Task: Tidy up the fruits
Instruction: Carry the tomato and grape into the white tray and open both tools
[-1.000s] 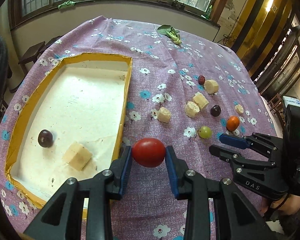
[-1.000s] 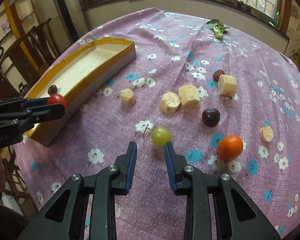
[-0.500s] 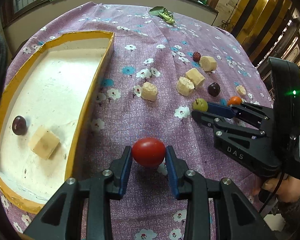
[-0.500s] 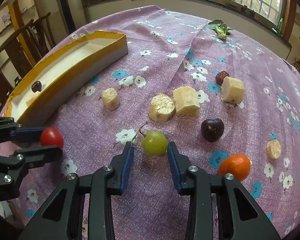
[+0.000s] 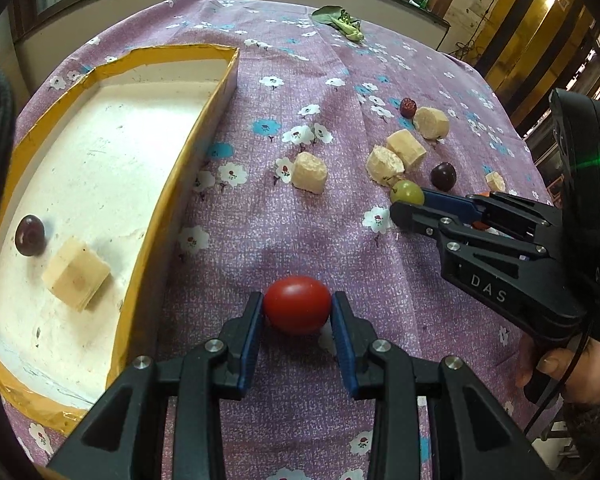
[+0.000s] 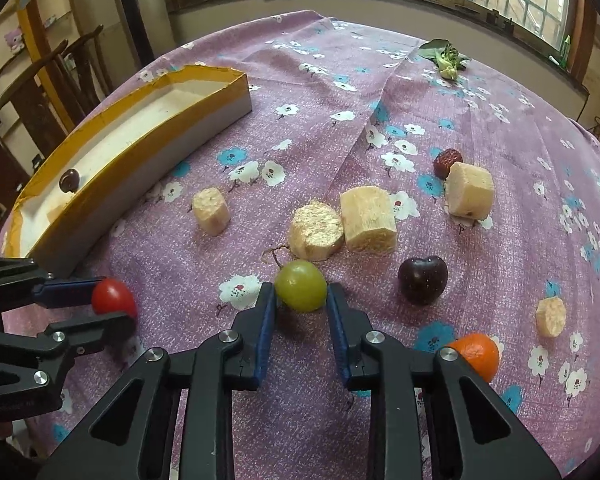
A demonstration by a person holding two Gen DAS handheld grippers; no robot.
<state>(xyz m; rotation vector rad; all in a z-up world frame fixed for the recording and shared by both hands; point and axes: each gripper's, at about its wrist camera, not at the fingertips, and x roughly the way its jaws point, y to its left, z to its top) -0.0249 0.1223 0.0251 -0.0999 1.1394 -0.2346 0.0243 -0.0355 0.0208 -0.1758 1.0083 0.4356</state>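
Left gripper (image 5: pixel 297 311): jaws clamped on a red tomato (image 5: pixel 297 310). Right gripper (image 6: pixel 301 295), at its 2 o'clock: jaws closed against a green grape (image 6: pixel 301 285).

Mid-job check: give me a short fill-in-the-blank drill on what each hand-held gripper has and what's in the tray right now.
1. The left hand-held gripper is shut on a red ____.
2. The right hand-held gripper has its fingers on either side of a ____ grape.
3. The yellow-rimmed tray holds a pale chunk and one dark ____.
4. The orange fruit lies on the ____.

Missing words: tomato; green; cherry; tablecloth
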